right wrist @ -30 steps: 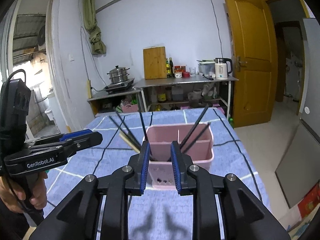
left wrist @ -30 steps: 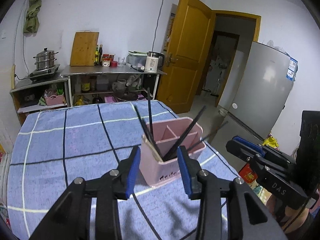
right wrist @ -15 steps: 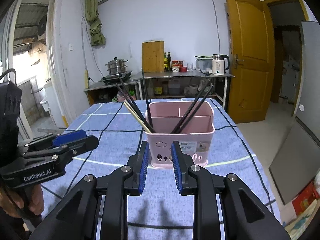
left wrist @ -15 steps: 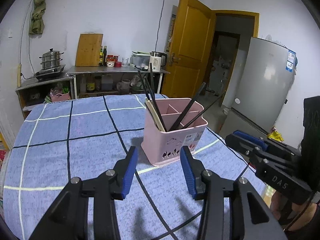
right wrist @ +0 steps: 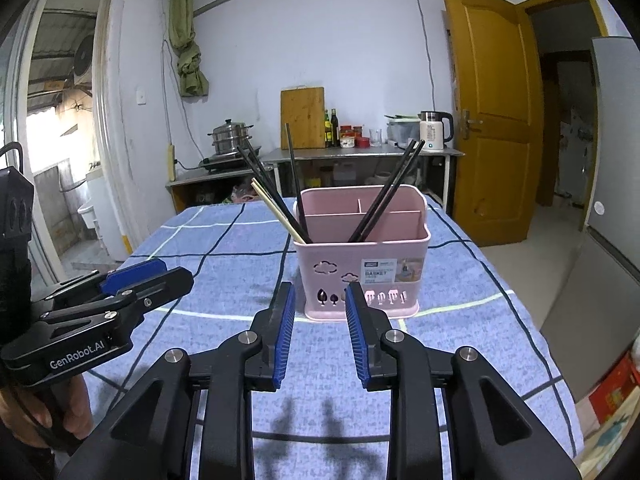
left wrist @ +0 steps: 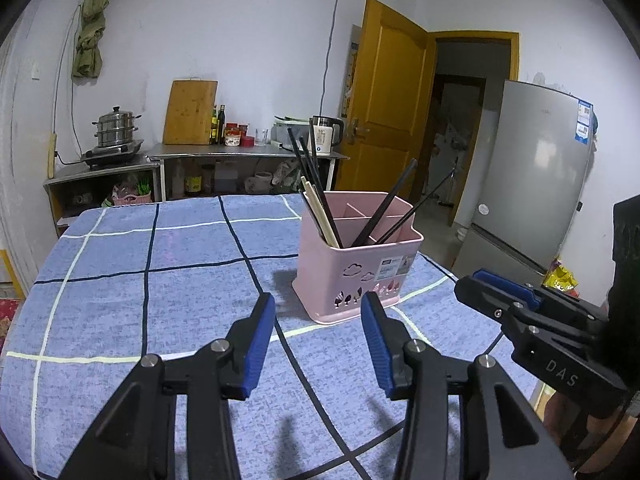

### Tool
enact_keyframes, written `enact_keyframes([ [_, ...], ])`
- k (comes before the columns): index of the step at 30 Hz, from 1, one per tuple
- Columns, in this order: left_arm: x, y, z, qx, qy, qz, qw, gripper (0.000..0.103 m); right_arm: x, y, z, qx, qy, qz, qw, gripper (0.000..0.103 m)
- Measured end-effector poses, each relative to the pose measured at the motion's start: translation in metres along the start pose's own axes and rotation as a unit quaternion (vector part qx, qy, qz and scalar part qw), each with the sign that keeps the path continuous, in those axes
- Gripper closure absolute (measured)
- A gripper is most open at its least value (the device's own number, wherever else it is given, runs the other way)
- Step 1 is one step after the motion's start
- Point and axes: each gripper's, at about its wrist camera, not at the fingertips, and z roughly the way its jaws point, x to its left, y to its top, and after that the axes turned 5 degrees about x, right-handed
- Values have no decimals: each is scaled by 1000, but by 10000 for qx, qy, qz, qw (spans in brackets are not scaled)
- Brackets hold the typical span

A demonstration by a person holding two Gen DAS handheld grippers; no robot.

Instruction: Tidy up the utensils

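The pink utensil basket (right wrist: pixel 362 256) stood toward the tabletop's right edge, black chopsticks (right wrist: pixel 380 196) and a pale pair (right wrist: pixel 276 210) leaning inside. Both the left gripper (left wrist: pixel 318 344) and the right gripper (right wrist: pixel 320 332) had drawn back from it, jaws parted and empty, suggesting the sorting was finished.

Both views are evenly, softly lit and sharp at centre. Daylight glares through the open white-framed doorway (right wrist: pixel 60 128) at the right wrist view's left edge. Faint shadows lie on the blue checked tablecloth (right wrist: pixel 224 280) at bottom centre. Fisheye curvature bends walls; corners vignette black.
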Motion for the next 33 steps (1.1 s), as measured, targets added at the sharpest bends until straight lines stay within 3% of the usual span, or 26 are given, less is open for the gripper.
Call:
enact_keyframes([
  [9,-4,-10,1,-161,165,64,9997,55,-1,-12,-2,-219,-135,68,9996,76],
  [33,-4,-20,5,-223,385,56,9990,55,2,-17,-4,-268,-208,68,9994,76],
])
